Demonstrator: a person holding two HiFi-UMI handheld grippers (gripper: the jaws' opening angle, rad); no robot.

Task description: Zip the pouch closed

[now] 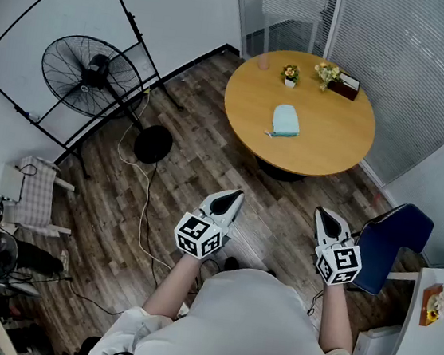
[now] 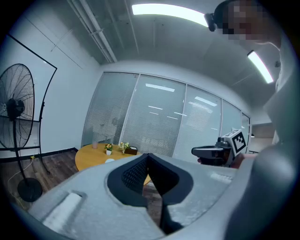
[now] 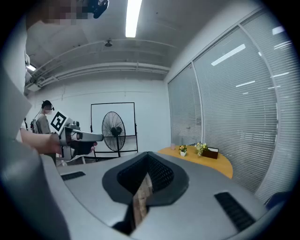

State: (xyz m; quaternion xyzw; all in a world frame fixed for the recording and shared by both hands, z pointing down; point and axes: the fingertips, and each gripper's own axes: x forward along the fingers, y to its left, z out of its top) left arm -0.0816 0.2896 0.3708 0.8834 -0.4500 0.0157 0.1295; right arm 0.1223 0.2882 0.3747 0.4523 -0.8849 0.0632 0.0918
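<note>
Pale grey shirt point(image 1: 251, 329) and bare forearms fill the bottom of the head view, and ahead of them the person holds both tools out over the plank floor. The left gripper point(image 1: 234, 196) and the right gripper point(image 1: 323, 215) are level with each other and well apart, both pointing at the round wooden table point(image 1: 330, 146). The light blue fabric pouch point(image 1: 284, 121) lies flat near the middle of that table, far from either tool, with nothing touching it.

Only the head view shows the pouch plainly. It also shows two small pots of flowers point(image 1: 291, 75) and a dark brown box point(image 1: 346, 86) at the table's far edge.

The left gripper view shows the left gripper point(image 2: 148, 155) with its jaw tips pressed together and nothing between them, and the other tool off to the right. The right gripper view shows the right gripper point(image 3: 147, 154) closed the same way and empty. Beyond it stand the black pedestal fan point(image 3: 113, 132) and, by the far wall, a second person point(image 3: 44, 119) whom no other view shows.
</note>
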